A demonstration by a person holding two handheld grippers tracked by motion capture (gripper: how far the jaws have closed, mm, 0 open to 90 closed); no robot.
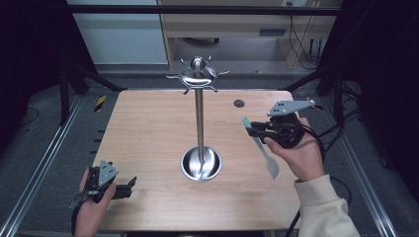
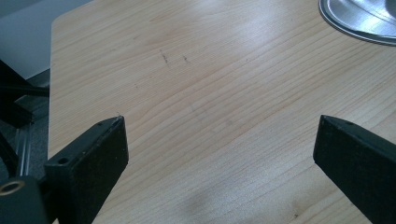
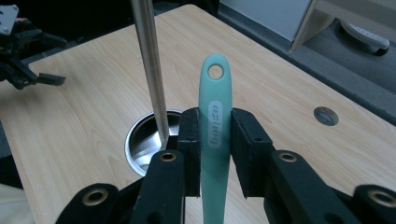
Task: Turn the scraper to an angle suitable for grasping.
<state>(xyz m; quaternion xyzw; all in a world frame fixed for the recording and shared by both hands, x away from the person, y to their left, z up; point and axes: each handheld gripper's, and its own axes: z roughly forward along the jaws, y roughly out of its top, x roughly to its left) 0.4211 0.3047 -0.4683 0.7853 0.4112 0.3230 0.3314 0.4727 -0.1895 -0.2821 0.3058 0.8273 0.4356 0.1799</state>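
Mint-green slim plastic spatula (image 3: 215, 135), right of the steel utensil stand (image 1: 199, 123).
Light, stiff, slick; right gripper (image 3: 214, 140) pinches mid-handle; left gripper (image 2: 219, 154) spread, empty.

The right gripper (image 1: 251, 128) is up above the right side of the table (image 1: 148, 128). A spatula (image 3: 215, 135) sits between its jaws, with the end that has a hole sticking out in front of the gripper and the flat end hanging down behind and below it. To the left of this gripper stands a tall rack (image 1: 199, 118), with its round base (image 1: 201, 164) on the middle of the table and its hooks (image 1: 197, 75) up higher than the gripper. A small hole (image 1: 239, 103) in the table lies beyond the gripper, near the far edge. The left gripper (image 1: 129, 183) rests far off, on the near left corner, with bare table in front of it.
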